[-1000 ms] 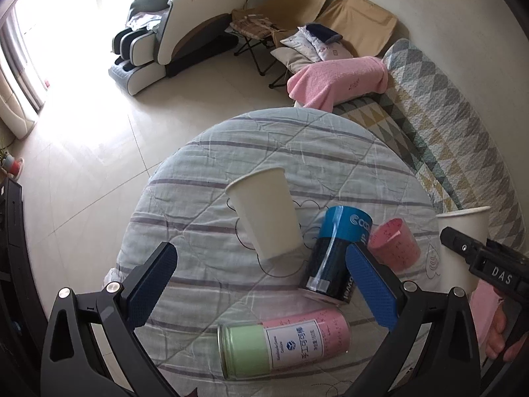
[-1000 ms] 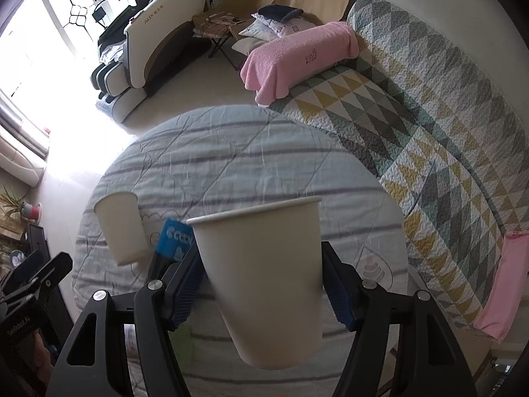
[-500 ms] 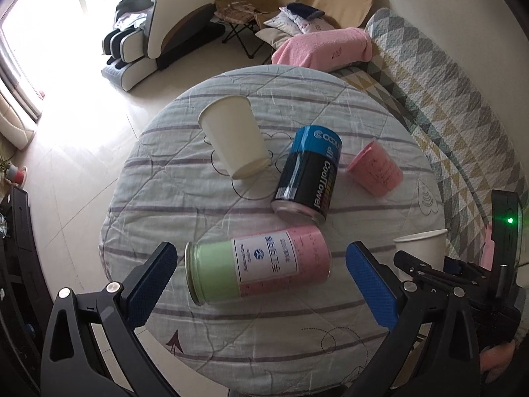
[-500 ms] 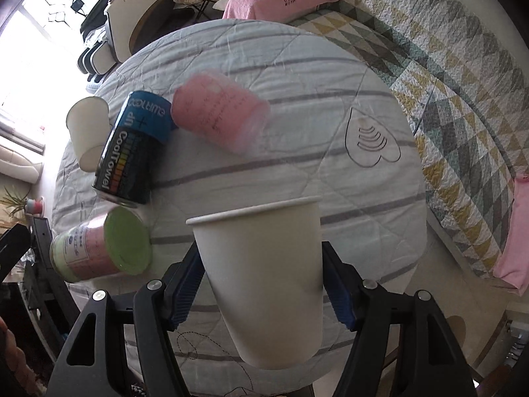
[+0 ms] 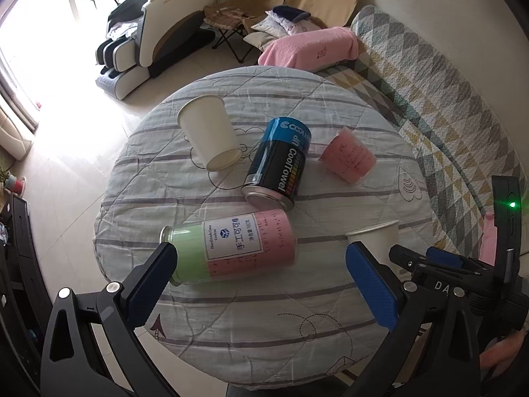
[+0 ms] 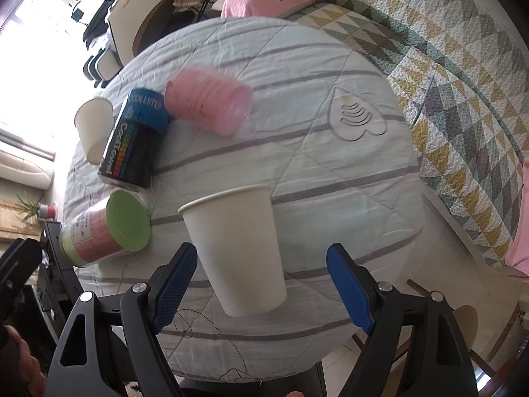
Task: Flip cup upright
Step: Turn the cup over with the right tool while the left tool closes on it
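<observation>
A white paper cup (image 6: 236, 251) stands upright on the round table (image 6: 330, 172), rim up, between the fingers of my right gripper (image 6: 261, 284), which is open and clear of its sides. The same cup (image 5: 377, 238) shows at the right in the left wrist view. A second white paper cup (image 5: 210, 137) stands upright at the far left of the table; it also shows in the right wrist view (image 6: 94, 130). My left gripper (image 5: 267, 284) is open and empty, held above the near edge of the table.
A pink-and-green can (image 5: 231, 249), a blue-and-black can (image 5: 279, 165) and a pink cup (image 5: 348, 158) lie on their sides mid-table. A patterned sofa (image 5: 446, 99) runs along the right. A massage chair (image 5: 155, 29) stands beyond the table.
My right gripper carried the cup down to the table and opened, letting it go upright. My left gripper pulled back from the far cup toward the near table edge.
</observation>
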{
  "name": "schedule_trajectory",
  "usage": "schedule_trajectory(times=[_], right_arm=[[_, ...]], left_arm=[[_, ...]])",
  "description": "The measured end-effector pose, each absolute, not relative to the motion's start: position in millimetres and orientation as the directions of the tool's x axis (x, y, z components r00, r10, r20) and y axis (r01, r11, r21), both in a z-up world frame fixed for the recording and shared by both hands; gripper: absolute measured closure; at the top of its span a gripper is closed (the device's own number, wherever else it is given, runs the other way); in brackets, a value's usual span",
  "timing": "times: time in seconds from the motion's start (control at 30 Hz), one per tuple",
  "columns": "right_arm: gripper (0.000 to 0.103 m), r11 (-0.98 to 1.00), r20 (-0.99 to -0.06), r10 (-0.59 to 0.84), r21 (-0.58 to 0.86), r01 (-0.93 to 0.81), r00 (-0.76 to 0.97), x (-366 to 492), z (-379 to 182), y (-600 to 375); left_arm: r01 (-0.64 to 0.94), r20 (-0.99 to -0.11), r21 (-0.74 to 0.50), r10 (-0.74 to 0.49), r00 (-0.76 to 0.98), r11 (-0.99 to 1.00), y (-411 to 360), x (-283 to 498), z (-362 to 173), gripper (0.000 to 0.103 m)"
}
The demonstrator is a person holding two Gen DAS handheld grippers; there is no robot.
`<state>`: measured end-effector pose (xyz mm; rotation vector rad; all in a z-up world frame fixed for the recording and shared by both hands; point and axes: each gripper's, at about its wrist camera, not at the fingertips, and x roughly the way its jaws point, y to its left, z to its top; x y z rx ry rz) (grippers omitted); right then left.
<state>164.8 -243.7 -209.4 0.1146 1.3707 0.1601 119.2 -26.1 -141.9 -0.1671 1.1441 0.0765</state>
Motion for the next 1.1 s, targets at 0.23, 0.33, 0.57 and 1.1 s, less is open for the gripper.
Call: schedule_trajectory(times=[0.23, 0.33, 0.57, 1.1], right_arm=[[0.021, 0.990, -0.960, 0.117, 0.132, 0.044, 0.255, 179, -189, -281], [0.021, 0.991, -0.959, 0.090, 0.114, 0.076, 0.268, 187, -184, -299], [0.021, 0.993, -0.961, 0.113, 0.120, 0.012, 0.251, 211, -188, -336], [0.021, 0.960, -0.974, 0.180, 0.143, -0.240, 0.139, 267, -222, -376]], left_arm=[[-0.048, -0.904, -0.169, -0.136, 0.405, 0.984, -69, 131, -144, 0.000], [0.004, -0.902, -0.184, -0.170, 0.397, 0.983, -89, 140, -147, 0.000], [-0.048, -0.916, -0.188, -0.158, 0.369, 0.981, -130, 153, -160, 0.000], [-0.389, -0.978, -0.121, -0.042, 0.206, 0.913, -164, 182, -234, 0.000]])
